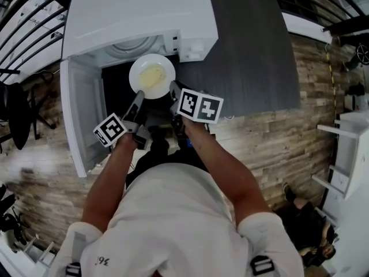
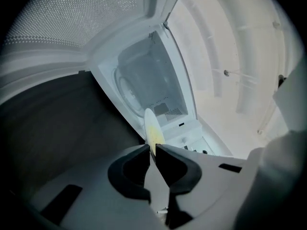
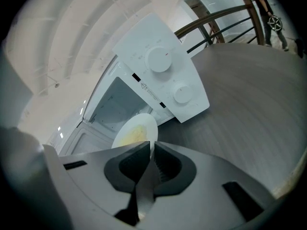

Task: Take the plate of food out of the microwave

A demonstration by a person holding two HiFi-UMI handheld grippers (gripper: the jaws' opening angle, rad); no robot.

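Tongs are both clamped: left tongs and right tongs each pinch the near rim of the plate, held at the open microwave's mouth. It looks stiff, slick and breakable. Spaced rim grips suit it, kept level for the food.

A dark grey flat table top carries one big white box-shaped microwave. The microwave sits on the table's nine o'clock side.

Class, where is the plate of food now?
In the head view, the plate is at the mouth of the open microwave, its near rim gripped by the left gripper and right gripper.
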